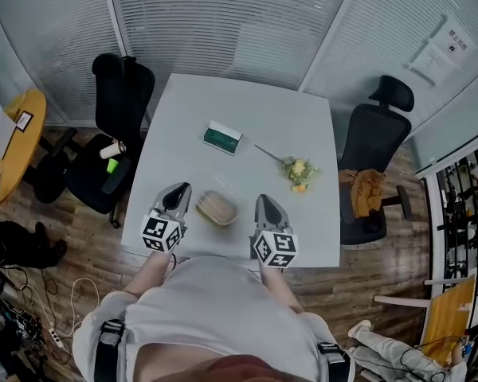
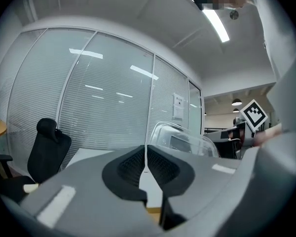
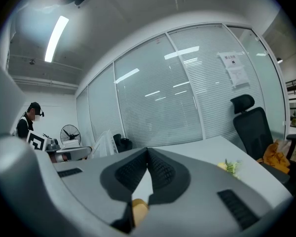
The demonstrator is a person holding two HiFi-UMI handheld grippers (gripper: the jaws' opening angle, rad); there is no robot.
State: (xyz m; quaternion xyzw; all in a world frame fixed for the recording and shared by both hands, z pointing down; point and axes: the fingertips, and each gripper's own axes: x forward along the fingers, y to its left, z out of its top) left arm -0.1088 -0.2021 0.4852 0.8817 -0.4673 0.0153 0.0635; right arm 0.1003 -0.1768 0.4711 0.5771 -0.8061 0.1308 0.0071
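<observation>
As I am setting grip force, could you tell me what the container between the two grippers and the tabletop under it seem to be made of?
The container looks like thin, glossy clear plastic. Its raised lid lets the blinds show through and catches highlights. The tabletop looks like smooth, matte, pale laminate with no glare, though its core cannot be told.

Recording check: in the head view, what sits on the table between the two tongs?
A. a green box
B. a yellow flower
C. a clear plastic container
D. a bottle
C: the clear plastic container lies between the left tongs and the right tongs; the yellow flower lies farther off.
</observation>
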